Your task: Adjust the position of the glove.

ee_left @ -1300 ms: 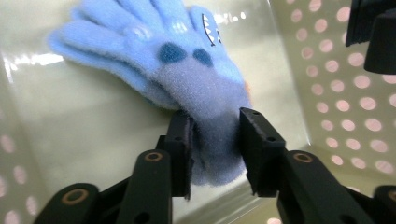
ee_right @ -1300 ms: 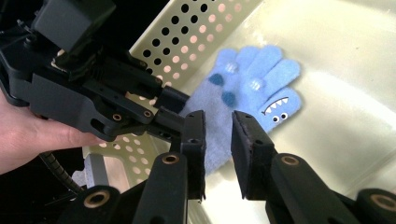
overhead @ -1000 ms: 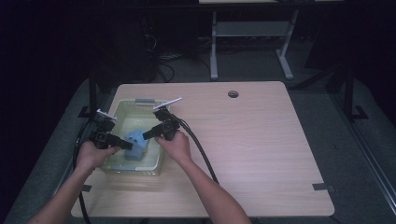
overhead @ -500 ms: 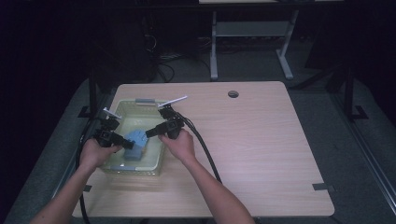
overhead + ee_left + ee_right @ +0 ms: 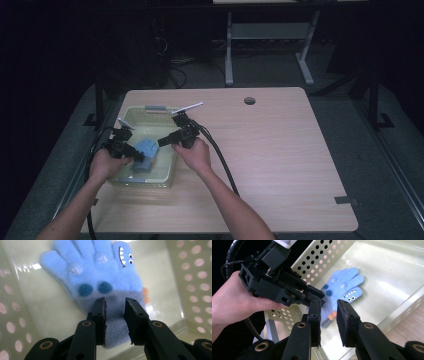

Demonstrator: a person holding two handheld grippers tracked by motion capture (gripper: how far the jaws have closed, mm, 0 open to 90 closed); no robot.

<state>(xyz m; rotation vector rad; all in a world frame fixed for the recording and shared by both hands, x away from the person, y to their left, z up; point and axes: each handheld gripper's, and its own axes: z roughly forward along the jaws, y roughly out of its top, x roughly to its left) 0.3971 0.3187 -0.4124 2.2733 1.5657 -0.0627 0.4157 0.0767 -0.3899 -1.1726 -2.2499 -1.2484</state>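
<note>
A light blue knit glove (image 5: 146, 148) with a monster face lies in a pale perforated basket (image 5: 150, 183) at the table's left. In the left gripper view the glove (image 5: 100, 272) spreads its fingers away from me, and my left gripper (image 5: 115, 315) is shut on its grey-blue cuff, which bunches between the jaws. From above, the left gripper (image 5: 140, 156) reaches in from the basket's left side. My right gripper (image 5: 329, 315) hovers open above the glove (image 5: 342, 287), nothing between its jaws. It points left over the basket's right rim, as the right gripper (image 5: 161, 142) appears from above.
The basket's holed walls (image 5: 195, 290) close in on both sides of the glove. Black cables trail from both grippers across the wooden table (image 5: 280, 165). A round hole (image 5: 249, 100) sits near the table's far edge. Dark floor surrounds the table.
Both hands have drifted slightly to the right over the basket. The glove stays at the left jaws, and the right jaws stay open.
</note>
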